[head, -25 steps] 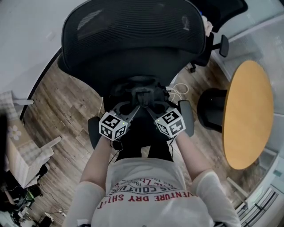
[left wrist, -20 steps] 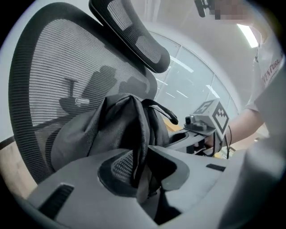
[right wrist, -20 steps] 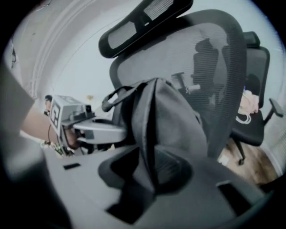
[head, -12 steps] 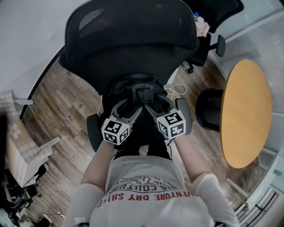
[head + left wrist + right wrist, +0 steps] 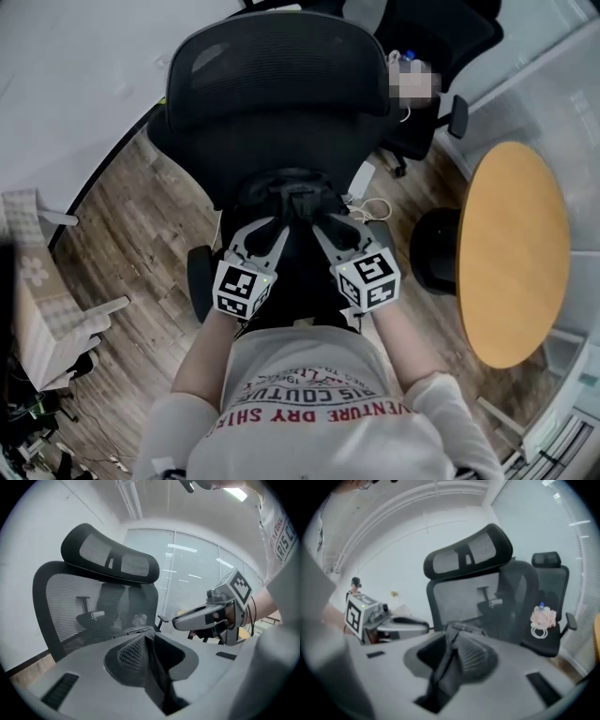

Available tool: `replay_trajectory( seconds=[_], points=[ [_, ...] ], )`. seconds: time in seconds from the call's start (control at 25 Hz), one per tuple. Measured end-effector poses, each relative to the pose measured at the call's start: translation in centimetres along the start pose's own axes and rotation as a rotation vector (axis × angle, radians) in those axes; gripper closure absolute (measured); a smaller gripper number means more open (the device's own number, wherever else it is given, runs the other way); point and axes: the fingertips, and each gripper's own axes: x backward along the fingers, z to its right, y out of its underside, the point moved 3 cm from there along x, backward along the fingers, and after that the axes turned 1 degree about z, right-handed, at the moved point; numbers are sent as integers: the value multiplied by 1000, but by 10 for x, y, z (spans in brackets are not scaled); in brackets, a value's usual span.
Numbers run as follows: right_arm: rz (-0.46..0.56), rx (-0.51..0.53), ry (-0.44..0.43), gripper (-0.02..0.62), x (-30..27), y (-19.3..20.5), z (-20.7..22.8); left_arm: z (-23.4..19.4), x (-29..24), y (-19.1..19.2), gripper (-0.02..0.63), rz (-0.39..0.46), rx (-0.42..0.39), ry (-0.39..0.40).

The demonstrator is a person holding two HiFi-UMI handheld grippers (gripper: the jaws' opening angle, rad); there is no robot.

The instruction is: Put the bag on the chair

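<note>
Black bag (image 5: 292, 195): lies low on the seat of the chair (image 5: 281, 84), tight against the base of the backrest. It is judged to rest there under its own weight, though the seat beneath it is mostly hidden.
Mesh chair: the backrest stands opposite the person, so the seat is reached from its open front.
Left gripper (image 5: 266, 229): poised over the bag's left side with its jaws closing. A dark strap (image 5: 152, 667) runs through the gap, and the pads are not yet clamped on it.
Right gripper (image 5: 328, 227): mirrors this on the bag's right side, jaws closing about a dark fold (image 5: 443, 667) that is likewise loose between them.
Reason for the paired hold: one tool on each side keeps a soft bag level and centred on the seat.
Task stage: placement appears done, and the closing jaws suggest a fresh grip to adjust the bag.
Surroundings: a round wooden table (image 5: 516, 253) stands well apart at the right.
</note>
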Motion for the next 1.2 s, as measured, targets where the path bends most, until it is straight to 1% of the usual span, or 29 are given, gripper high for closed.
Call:
replay_trajectory(
  seconds=[0.04, 0.08, 0.2, 0.32, 0.4, 0.52, 0.68, 0.88, 1.2],
  points=[
    [20, 1, 2, 521, 5, -5, -2, 1, 2, -6, 551, 8, -7, -13],
    [38, 5, 3, 531, 9, -10, -4, 3, 5, -10, 558, 17, -7, -19],
    [96, 42, -16, 549, 22, -24, -9, 12, 12, -26, 562, 38, 4, -32],
    [174, 132, -54, 565, 39, -45, -21, 20, 23, -53, 569, 90, -8, -39],
    [225, 193, -68, 568, 50, -62, -31, 26, 32, -79, 569, 141, -46, -35],
    [282, 248, -68, 568, 67, -83, -43, 38, 48, -112, 569, 195, -110, -40],
    [341, 267, -63, 568, 85, -107, -52, 51, 65, -142, 572, 232, -128, -52],
    [403, 258, -72, 568, 102, -121, -56, 66, 80, -158, 578, 280, -139, -44],
    [409, 270, -91, 569, 112, -120, -64, 73, 90, -161, 578, 276, -151, -77]
  ],
)
